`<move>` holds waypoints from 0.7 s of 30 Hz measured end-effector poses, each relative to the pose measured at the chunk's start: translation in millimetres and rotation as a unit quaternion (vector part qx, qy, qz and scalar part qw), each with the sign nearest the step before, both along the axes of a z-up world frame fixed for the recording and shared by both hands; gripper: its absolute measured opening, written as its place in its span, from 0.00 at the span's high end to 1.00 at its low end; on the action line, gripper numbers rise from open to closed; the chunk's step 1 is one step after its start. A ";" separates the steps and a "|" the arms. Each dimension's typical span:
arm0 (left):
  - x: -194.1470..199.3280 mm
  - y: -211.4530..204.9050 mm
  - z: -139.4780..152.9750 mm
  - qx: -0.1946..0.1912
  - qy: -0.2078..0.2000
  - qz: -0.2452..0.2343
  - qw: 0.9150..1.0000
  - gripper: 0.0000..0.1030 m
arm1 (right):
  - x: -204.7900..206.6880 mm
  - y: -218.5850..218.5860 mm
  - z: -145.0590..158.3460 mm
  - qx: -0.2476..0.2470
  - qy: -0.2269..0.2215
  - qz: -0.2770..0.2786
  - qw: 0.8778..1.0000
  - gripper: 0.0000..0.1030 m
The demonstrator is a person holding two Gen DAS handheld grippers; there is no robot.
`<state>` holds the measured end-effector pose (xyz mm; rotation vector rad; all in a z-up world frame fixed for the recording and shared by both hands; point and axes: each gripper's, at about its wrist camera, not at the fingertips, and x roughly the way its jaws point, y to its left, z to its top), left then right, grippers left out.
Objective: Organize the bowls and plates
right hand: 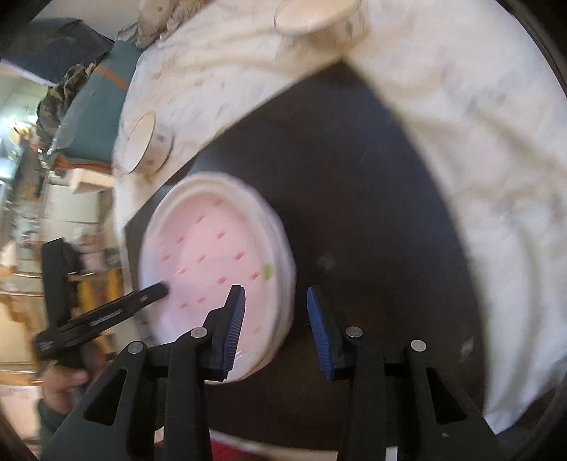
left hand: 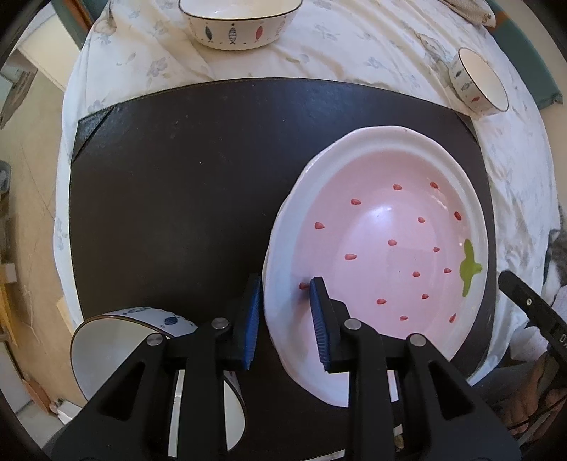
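Blue-padded jaws of the left gripper (left hand: 285,322) are seen straddling the near rim of the pink plate (left hand: 386,244), one pad outside and one inside, closed down on the rim. The plate is stacked on a white plate beneath and rests on the dark mat (left hand: 184,198) on the cloth-covered bench (left hand: 354,46). The right gripper (right hand: 276,331) is held partly open with nothing gripped; the plate's edge lies beneath the gap, blurred. Three fish-patterned bowls are noted: one tipped beside the left gripper (left hand: 141,358), one at the far edge (left hand: 237,25), one small at the right (left hand: 478,83). Risk: a one-sided rim pinch could let the plate tilt or slip, or drag the lower plate along.
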<state>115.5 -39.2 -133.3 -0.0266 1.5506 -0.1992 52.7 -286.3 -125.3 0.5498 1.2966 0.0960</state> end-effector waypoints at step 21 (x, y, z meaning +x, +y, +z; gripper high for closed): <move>-14.6 -10.3 33.2 0.063 -0.077 -0.023 0.995 0.40 | 4.8 51.9 -4.3 -0.112 -0.045 0.077 0.990 0.41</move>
